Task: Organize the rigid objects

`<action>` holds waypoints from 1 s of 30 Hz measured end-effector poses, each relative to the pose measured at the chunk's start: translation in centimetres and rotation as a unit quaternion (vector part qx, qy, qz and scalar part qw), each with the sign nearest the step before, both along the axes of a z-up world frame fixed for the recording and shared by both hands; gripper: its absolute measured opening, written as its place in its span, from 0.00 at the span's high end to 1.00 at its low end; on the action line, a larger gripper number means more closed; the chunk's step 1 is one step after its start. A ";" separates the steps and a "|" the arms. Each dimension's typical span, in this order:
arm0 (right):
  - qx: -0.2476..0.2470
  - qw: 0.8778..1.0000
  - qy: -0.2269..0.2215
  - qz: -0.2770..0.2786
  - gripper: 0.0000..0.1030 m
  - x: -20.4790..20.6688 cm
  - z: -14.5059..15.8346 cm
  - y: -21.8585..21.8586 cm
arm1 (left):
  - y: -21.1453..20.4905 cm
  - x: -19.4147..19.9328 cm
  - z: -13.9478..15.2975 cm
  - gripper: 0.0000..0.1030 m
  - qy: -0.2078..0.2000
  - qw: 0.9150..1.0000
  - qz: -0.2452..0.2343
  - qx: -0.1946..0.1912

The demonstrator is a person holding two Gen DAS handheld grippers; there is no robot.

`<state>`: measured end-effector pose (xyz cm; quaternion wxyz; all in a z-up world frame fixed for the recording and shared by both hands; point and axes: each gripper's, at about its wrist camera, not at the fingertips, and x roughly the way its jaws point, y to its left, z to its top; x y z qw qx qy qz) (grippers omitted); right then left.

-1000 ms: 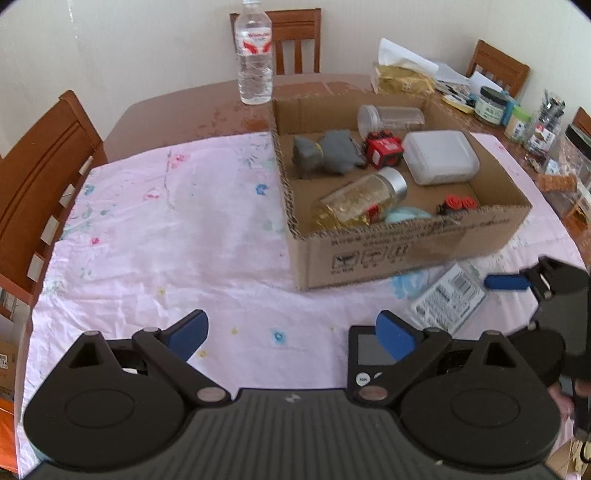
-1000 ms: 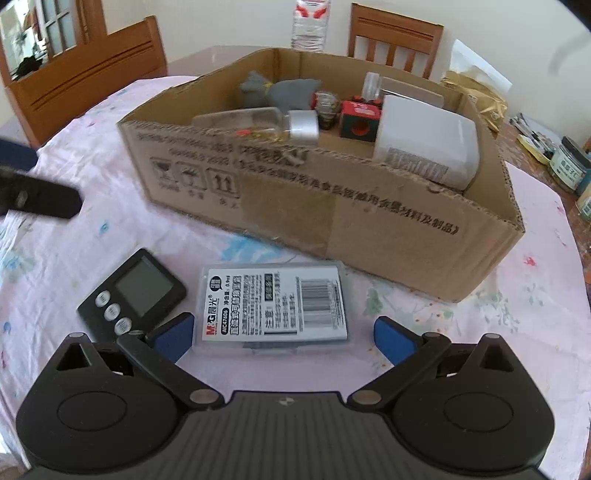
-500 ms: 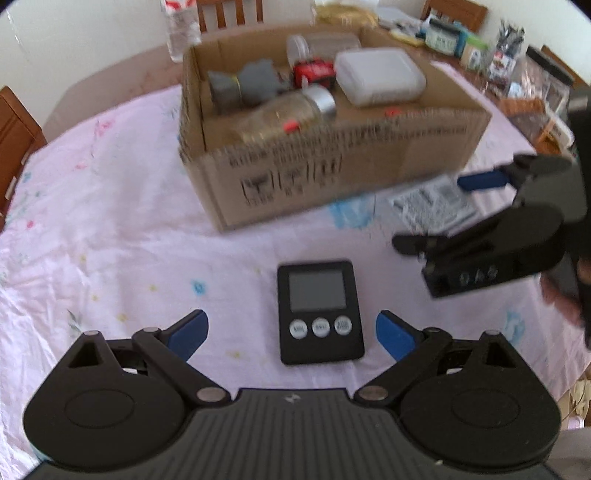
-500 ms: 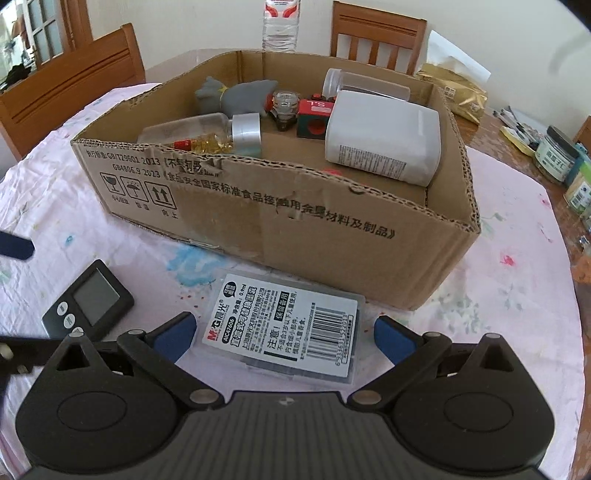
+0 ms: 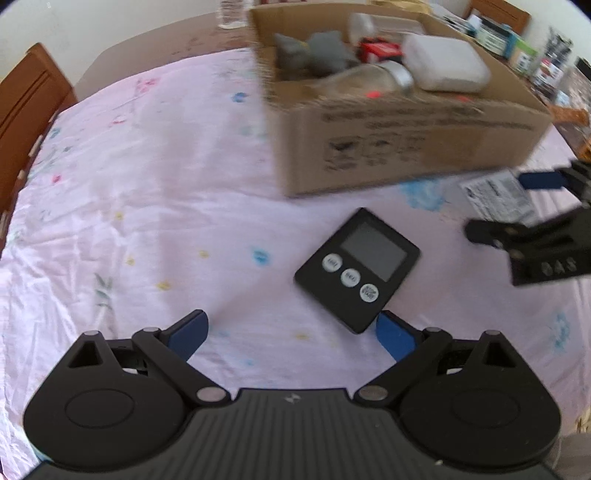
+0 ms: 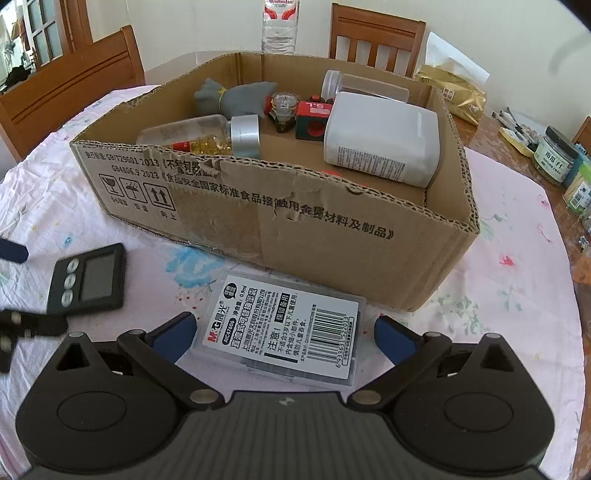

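Note:
A black digital timer (image 5: 358, 273) lies tilted on the pink cloth, its near corner beside the right finger of my left gripper (image 5: 291, 332), which is open and empty. In the right wrist view the timer (image 6: 88, 280) sits at the left, with the left gripper's fingers (image 6: 22, 325) beside it. A clear plastic case with a white label (image 6: 295, 321) lies flat between the fingers of my right gripper (image 6: 284, 334), which is open, its pads apart from the case. Behind both stands the cardboard box (image 6: 258, 206), holding a grey plush toy, a bottle, a red block and a white container.
A pink floral tablecloth (image 5: 147, 184) covers the table. Wooden chairs (image 6: 74, 92) stand at the left and back. A water bottle (image 6: 279, 26) is behind the box. Jars (image 6: 554, 158) and a gold bag (image 6: 454, 92) crowd the right edge.
My left gripper has swung over and sunk toward the timer, which now lies close by its right finger. The labelled case sits a little deeper between my right gripper's fingers.

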<state>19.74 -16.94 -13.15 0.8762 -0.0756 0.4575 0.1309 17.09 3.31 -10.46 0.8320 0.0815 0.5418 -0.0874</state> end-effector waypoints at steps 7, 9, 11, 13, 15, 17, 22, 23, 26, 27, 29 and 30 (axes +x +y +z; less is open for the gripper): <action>0.000 1.000 -0.004 -0.006 0.00 -0.4 0.0 0.0 | 1.1 1.8 0.2 0.06 -0.020 0.999 0.031 0.020; 0.000 1.000 -0.004 -0.007 0.00 -0.5 0.0 0.0 | 1.0 1.9 0.3 0.06 -0.022 0.999 0.029 0.014; 0.001 1.000 -0.005 -0.006 0.00 -0.6 0.0 0.0 | 0.7 1.7 0.7 0.06 -0.021 1.000 0.018 -0.008; 0.001 1.000 -0.008 -0.005 0.00 -0.6 0.0 -0.1 | 0.1 1.5 0.8 0.06 -0.018 0.999 0.007 -0.033; 0.003 1.000 -0.012 -0.005 0.00 -0.8 -0.1 -0.1 | -0.7 1.3 0.6 0.06 -0.017 0.999 -0.003 -0.041; 0.003 1.000 -0.015 -0.003 0.00 -0.9 -0.1 -0.1 | -1.6 1.4 0.2 0.06 -0.018 0.999 -0.011 -0.038; 0.004 1.000 -0.014 0.008 0.00 -1.2 0.0 -0.5 | -2.5 2.5 -0.2 0.06 -0.024 0.999 -0.010 -0.034; 0.004 1.000 -0.014 0.010 0.00 -1.3 0.0 -0.5 | -2.7 2.8 -0.3 0.06 -0.028 0.999 -0.007 -0.029; 0.004 1.000 -0.016 0.011 0.00 -1.6 -0.1 -0.7 | -2.9 3.4 -0.4 0.06 -0.033 0.999 0.006 -0.025; 0.004 1.000 -0.016 0.010 0.00 -1.7 0.0 -0.7 | -3.0 3.6 -0.4 0.07 -0.033 0.999 0.010 -0.025; 0.004 1.000 -0.015 0.009 0.00 -1.9 0.0 -0.7 | -3.1 3.8 -0.3 0.13 -0.036 0.999 0.011 -0.026; 0.004 1.000 -0.015 0.008 0.00 -1.9 0.0 -0.7 | -3.2 3.9 -0.3 0.15 -0.039 0.999 0.010 -0.026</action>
